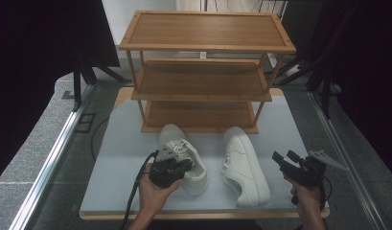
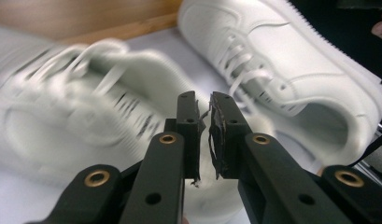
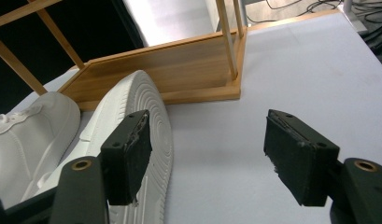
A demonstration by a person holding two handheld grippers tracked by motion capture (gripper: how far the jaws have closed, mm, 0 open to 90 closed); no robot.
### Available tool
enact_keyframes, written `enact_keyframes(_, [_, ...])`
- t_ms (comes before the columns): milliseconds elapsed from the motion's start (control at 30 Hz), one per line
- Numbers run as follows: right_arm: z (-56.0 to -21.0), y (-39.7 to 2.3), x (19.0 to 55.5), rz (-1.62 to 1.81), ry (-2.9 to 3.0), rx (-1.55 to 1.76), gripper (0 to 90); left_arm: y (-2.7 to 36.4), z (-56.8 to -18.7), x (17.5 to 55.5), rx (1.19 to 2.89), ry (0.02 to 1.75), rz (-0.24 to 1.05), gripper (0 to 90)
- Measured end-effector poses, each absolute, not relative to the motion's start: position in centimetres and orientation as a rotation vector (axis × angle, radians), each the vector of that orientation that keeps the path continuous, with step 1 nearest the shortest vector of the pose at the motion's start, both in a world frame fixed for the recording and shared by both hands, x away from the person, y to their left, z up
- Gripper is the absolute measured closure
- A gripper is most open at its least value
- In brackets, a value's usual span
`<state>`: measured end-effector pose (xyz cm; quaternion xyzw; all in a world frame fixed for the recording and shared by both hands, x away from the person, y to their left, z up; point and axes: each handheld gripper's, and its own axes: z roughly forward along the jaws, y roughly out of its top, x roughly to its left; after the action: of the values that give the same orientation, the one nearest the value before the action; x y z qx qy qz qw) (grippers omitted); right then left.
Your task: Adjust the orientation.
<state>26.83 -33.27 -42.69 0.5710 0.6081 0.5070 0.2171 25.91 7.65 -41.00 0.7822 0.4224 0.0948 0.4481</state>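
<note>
Two white sneakers lie on the grey board in front of a wooden shoe rack [image 1: 203, 48]. The left sneaker [image 1: 177, 143] stands upright with its toe toward the rack. My left gripper [image 1: 184, 165] hovers over its heel end. In the left gripper view this gripper [image 2: 205, 112] has its jaws almost together with nothing between them, and the left sneaker [image 2: 86, 107] is blurred behind. The right sneaker [image 1: 246, 167] lies tipped on its side, its ribbed sole [image 3: 149, 107] facing my right gripper [image 1: 284, 156]. The right gripper [image 3: 207, 158] stands wide open beside it, holding nothing.
The rack has three empty shelves; its bottom shelf [image 3: 179, 70] rests on the grey board [image 1: 121, 163] just behind the sneakers. The board's front edge runs close to the person's hands. Dark stands and cables lie on the floor on both sides.
</note>
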Motion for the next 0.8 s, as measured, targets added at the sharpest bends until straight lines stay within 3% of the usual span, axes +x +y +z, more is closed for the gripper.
enact_keyframes(300, [-42.4, -33.6, 26.6, 1.407, 1.664, 1.58, 31.4, 5.4, -43.6, 26.8, 2.053, 1.062, 0.195, 86.6])
enact_keyframes(567, [-42.7, -33.4, 26.7, 1.388, 1.668, 1.606, 31.4, 7.4, -44.3, 26.9, 2.104, 1.108, 0.206, 90.0])
enact_keyframes(800, [-42.8, -33.1, 26.6, 1.379, 1.672, 1.608, 31.4, 10.9, -44.4, 26.3, 2.046, 1.173, 0.205, 90.0])
